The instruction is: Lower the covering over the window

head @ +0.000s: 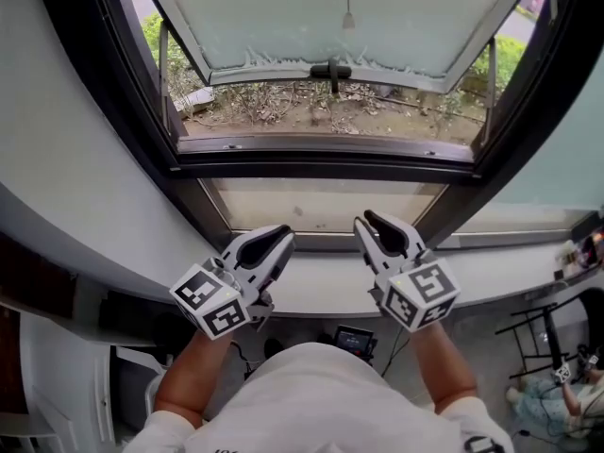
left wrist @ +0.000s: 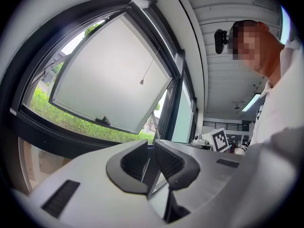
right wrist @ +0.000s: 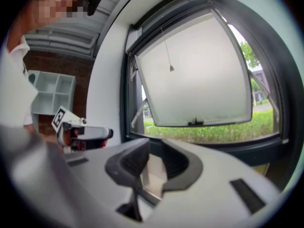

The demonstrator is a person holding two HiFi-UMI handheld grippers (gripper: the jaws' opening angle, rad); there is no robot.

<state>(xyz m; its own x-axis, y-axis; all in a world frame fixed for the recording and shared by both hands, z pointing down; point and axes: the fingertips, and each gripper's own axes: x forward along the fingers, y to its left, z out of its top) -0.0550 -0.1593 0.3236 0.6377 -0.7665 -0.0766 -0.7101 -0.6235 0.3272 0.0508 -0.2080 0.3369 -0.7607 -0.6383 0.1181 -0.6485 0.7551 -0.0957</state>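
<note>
Both forearms are held forward, side by side, below the window (head: 321,163), with the grippers about level. Two grippers are counted: the left gripper (head: 278,237) is closed on nothing; the right gripper (head: 370,223) is kept a narrow slit apart, empty. One thin pull cord (head: 348,19) is hung at the window's top middle, before the pale tilted-out sash (head: 283,17)
</note>
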